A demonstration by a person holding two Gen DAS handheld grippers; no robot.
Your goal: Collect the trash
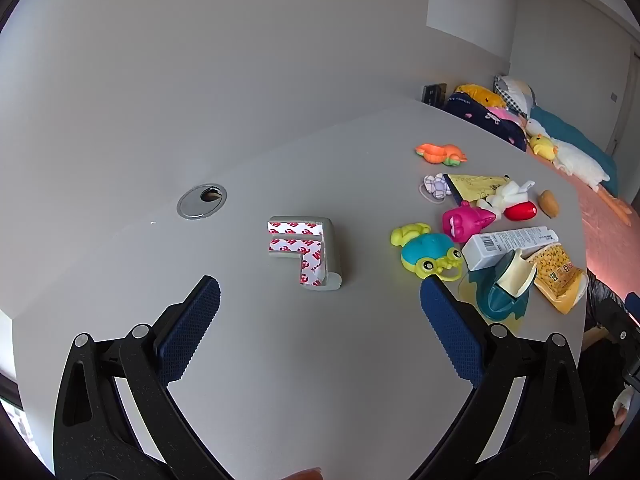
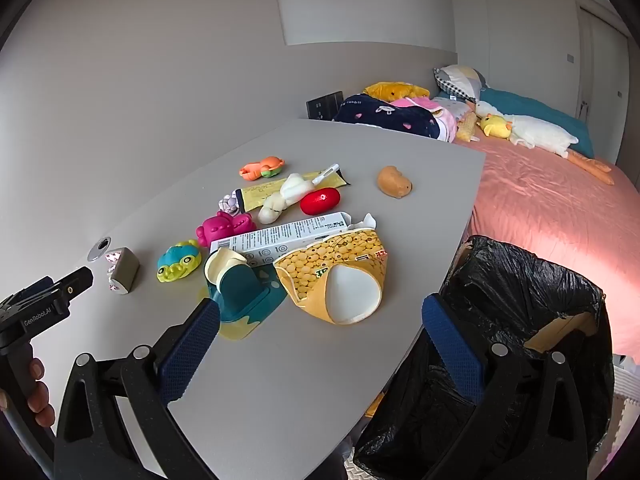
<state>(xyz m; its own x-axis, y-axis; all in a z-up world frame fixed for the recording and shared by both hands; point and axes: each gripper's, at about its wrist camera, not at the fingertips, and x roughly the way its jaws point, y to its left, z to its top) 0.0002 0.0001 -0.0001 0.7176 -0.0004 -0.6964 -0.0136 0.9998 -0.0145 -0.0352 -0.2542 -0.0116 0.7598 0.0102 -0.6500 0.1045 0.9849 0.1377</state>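
Yellow corn-print snack bag (image 2: 332, 276), torn and empty, lies on the grey surface (image 2: 280, 380) at twelve o'clock of the right gripper (image 2: 320, 340); both grippers' jaws are spread, empty. Risk: thin film may slip, missing the black-lined bin (image 2: 520, 300) at three o'clock.

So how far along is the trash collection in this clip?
Nothing looks collected yet. Both the left gripper and right gripper are open and empty. Still on the table: the corn bag, white box, yellow wrapper, teal packaging and the taped corner guard, among toys. The bin bag waits at the table's edge; its contents can't be seen.
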